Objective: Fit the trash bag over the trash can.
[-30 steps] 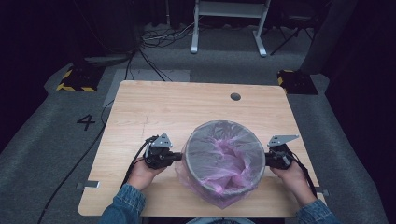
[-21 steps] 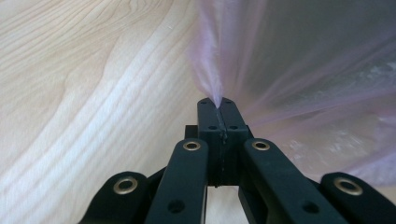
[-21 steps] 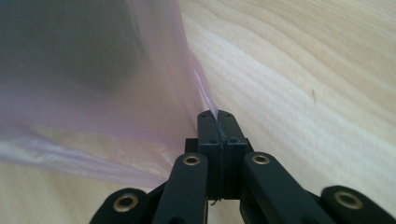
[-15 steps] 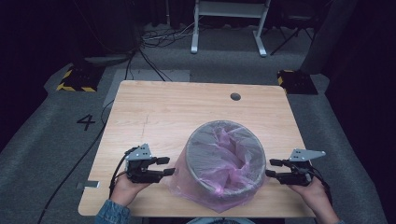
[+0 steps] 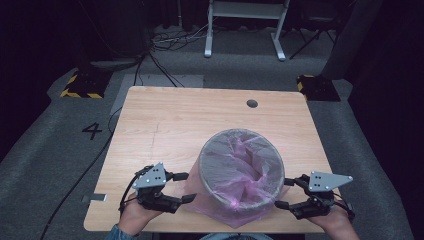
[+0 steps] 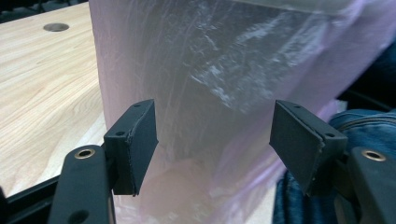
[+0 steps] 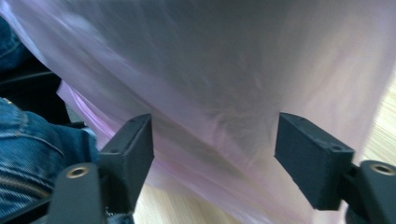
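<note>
A round grey bin (image 5: 242,167) lined with a thin pink plastic bag (image 5: 235,212) stands on the near half of the wooden table (image 5: 170,120). The bag is pulled over the rim and hangs down the outside (image 6: 224,84) (image 7: 243,93). My left gripper (image 5: 186,187) hovers just left of the bin, apart from it, open. Its jaws have just been opening, with nothing between them (image 6: 215,144). My right gripper (image 5: 283,193) hovers at the bin's right side, open too, its jaws having just been opening, empty (image 7: 215,144).
A round cable hole (image 5: 252,103) lies in the table's far right part. The person's blue jeans (image 6: 308,126) are close to the near table edge. Floor cables (image 5: 165,45) and a white stand (image 5: 245,25) lie beyond the table.
Both grippers have let go of the bag at the bin's rim, opened, and drawn outward and toward the near edge. The bin has stayed in place.
</note>
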A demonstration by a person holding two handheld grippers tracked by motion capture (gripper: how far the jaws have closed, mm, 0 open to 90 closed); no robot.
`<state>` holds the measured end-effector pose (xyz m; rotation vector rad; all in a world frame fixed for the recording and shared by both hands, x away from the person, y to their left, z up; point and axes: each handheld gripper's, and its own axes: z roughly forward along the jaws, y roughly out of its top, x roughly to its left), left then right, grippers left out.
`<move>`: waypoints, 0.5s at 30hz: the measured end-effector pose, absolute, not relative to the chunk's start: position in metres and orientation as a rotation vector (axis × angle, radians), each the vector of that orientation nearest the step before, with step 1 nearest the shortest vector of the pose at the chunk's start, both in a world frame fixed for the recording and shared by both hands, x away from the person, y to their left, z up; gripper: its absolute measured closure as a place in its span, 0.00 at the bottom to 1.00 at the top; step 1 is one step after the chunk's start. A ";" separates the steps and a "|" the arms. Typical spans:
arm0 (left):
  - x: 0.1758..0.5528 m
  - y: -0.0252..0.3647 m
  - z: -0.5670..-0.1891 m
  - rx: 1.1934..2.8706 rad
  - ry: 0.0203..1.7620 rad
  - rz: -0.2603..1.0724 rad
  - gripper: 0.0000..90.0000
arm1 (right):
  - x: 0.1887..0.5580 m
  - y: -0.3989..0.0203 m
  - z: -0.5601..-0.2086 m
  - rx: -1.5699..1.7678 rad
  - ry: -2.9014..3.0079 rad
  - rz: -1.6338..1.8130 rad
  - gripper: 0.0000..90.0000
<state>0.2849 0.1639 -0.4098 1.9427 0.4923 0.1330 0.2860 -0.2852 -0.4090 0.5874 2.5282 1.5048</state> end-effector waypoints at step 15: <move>0.289 0.145 -0.405 1.995 0.466 0.244 1.00 | 0.289 -0.286 -0.399 0.627 2.492 1.499 1.00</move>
